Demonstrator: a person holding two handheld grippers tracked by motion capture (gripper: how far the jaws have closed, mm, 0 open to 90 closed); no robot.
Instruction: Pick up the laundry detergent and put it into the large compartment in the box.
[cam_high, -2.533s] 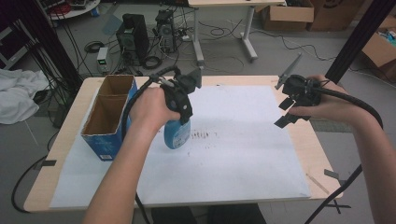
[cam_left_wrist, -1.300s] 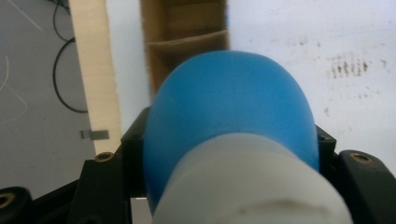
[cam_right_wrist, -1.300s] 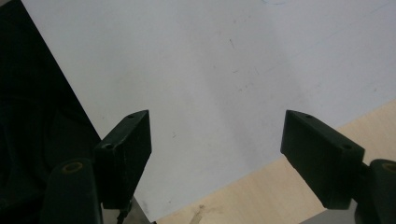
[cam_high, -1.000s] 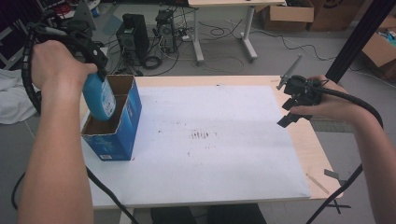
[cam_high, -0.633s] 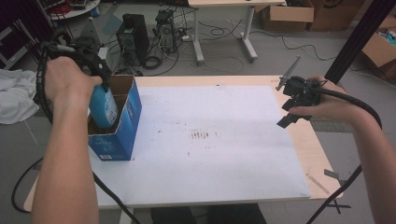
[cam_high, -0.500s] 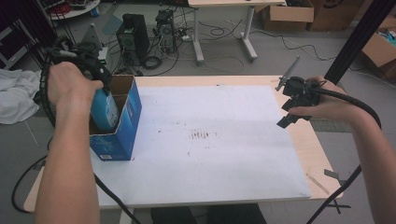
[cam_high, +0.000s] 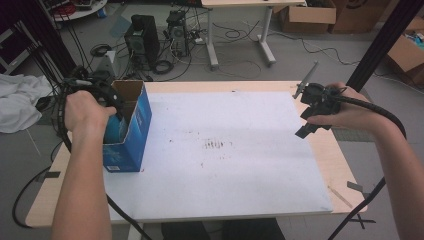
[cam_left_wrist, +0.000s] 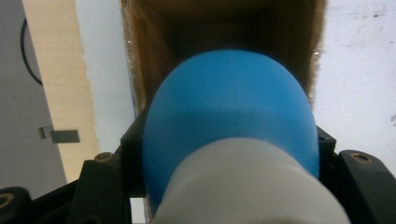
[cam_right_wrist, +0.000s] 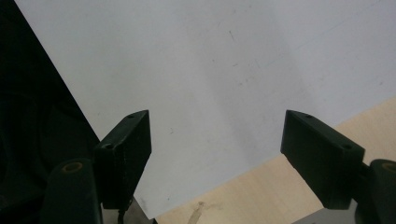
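Observation:
A blue bottle (cam_left_wrist: 229, 116) with a white cap (cam_left_wrist: 247, 186) is clamped between the jaws of my left gripper (cam_left_wrist: 229, 149). It points down into the brown inside of an open blue cardboard box (cam_high: 131, 125) at the table's left side. In the high view the bottle (cam_high: 114, 129) is partly sunk into the box and my left gripper (cam_high: 107, 95) sits over the box opening, under the hand. My right gripper (cam_high: 312, 112) hovers above the table's right edge. Its jaws stand wide apart with nothing between them in the right gripper view (cam_right_wrist: 215, 158).
A white sheet (cam_high: 225, 150) with a few dark marks covers most of the wooden table (cam_high: 330, 150). Cables trail from both grippers. Computer cases (cam_high: 142, 35), cardboard boxes and another desk stand on the floor beyond.
My left gripper lifted the blue bottle from the middle of the sheet, carried it left over the box and lowered it into the opening. The right gripper stayed put.

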